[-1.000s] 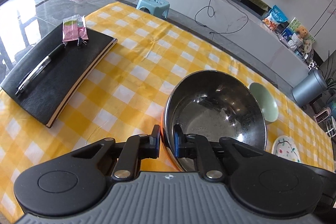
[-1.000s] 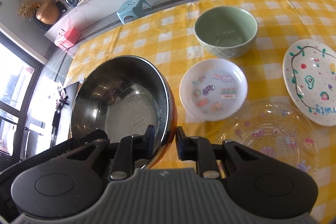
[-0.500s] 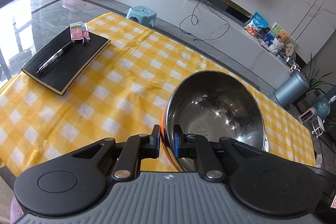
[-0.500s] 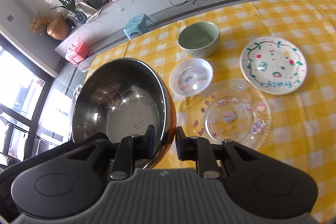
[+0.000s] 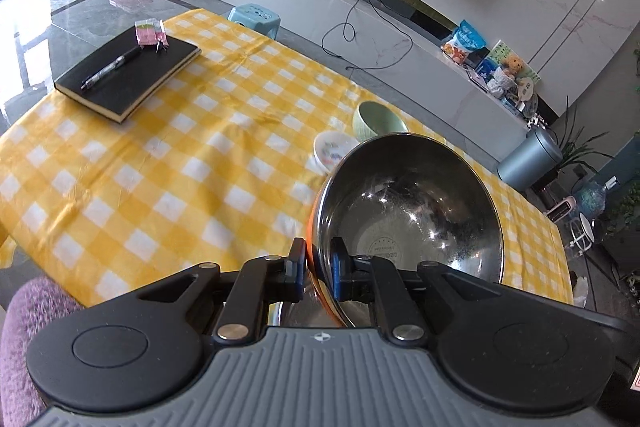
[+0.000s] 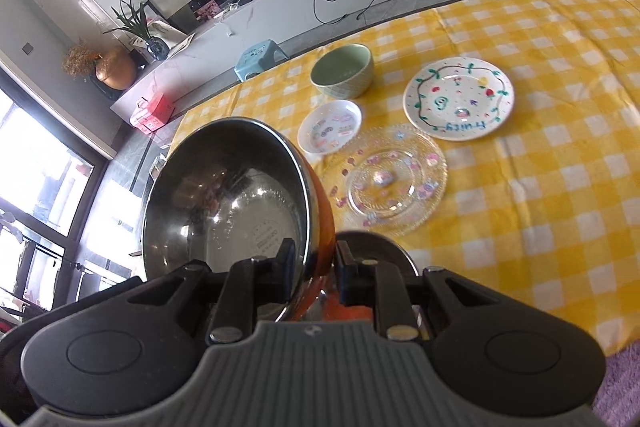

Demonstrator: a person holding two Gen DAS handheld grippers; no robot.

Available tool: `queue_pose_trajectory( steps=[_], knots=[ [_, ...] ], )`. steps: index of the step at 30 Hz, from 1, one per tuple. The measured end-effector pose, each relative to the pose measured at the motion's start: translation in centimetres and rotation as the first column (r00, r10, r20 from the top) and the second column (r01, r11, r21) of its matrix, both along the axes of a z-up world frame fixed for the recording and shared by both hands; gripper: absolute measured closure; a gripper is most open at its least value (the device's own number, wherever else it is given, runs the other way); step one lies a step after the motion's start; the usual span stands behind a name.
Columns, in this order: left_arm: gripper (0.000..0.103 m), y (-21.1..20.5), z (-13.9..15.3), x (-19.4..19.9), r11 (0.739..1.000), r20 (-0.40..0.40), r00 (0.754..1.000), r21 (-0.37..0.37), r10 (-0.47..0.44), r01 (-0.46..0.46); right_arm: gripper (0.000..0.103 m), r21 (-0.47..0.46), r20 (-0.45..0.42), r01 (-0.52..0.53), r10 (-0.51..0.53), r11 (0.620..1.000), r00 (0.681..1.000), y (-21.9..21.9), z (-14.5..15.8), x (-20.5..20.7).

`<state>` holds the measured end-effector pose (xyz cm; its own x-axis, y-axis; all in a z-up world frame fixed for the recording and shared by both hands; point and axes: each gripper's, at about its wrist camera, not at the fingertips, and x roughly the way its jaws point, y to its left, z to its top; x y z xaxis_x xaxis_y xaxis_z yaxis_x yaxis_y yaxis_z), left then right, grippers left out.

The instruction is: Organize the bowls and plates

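Observation:
A large steel bowl (image 5: pixel 408 211) with an orange outside is held in the air above the near table edge. My left gripper (image 5: pixel 319 269) is shut on its left rim. My right gripper (image 6: pixel 314 263) is shut on its right rim; the bowl (image 6: pixel 228 199) fills the left of that view. On the yellow checked tablecloth (image 6: pixel 540 187) lie a green bowl (image 6: pixel 343 70), a small white sticker plate (image 6: pixel 330 126), a clear glass plate (image 6: pixel 394 179) and a white painted plate (image 6: pixel 459 97). The green bowl (image 5: pixel 378 121) and small plate (image 5: pixel 332 150) show in the left wrist view.
A black notebook (image 5: pixel 128 77) with a pen (image 5: pixel 110 67) and a pink packet lies at the table's far left. A blue stool (image 5: pixel 254 19) stands beyond the table. A purple fuzzy surface (image 5: pixel 28 323) is beside the near edge.
Both grippers have lifted the steel bowl up and back toward the near table edge. The plates and green bowl on the table now look farther away.

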<state>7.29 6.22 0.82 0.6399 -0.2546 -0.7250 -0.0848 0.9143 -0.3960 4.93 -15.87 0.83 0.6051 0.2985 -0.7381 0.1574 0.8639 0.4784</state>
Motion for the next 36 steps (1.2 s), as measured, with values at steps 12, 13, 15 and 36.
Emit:
queue_pose_trajectory(
  steps=[12,13,15,36],
  knots=[
    [0.089,-1.4,-1.5,-3.2,0.998,-0.025,0.998,-0.016,-0.061,0.061,0.085,0.012,-0.028,0.015,-0.015,1.0,0.999,-2.2,-1.4,-3.3],
    [0.089,-1.5,-1.8,-3.3,0.998,-0.033,0.997,-0.02,-0.067,0.067,0.086,0.009,-0.03,0.02,-0.02,1.0,0.999,-2.4,-1.5,-3.6],
    [0.089,-1.6,-2.3,-3.4,0.997,-0.048,0.996,-0.024,-0.074,0.073,0.086,0.002,-0.035,0.026,-0.026,1.0,0.999,-2.6,-1.7,-3.8],
    [0.089,-1.0,-5.2,-2.3,0.999,-0.129,0.991,-0.043,-0.031,0.025,0.086,0.019,-0.125,0.039,-0.036,0.999,0.992,-2.7,-5.2,-2.1]
  ],
)
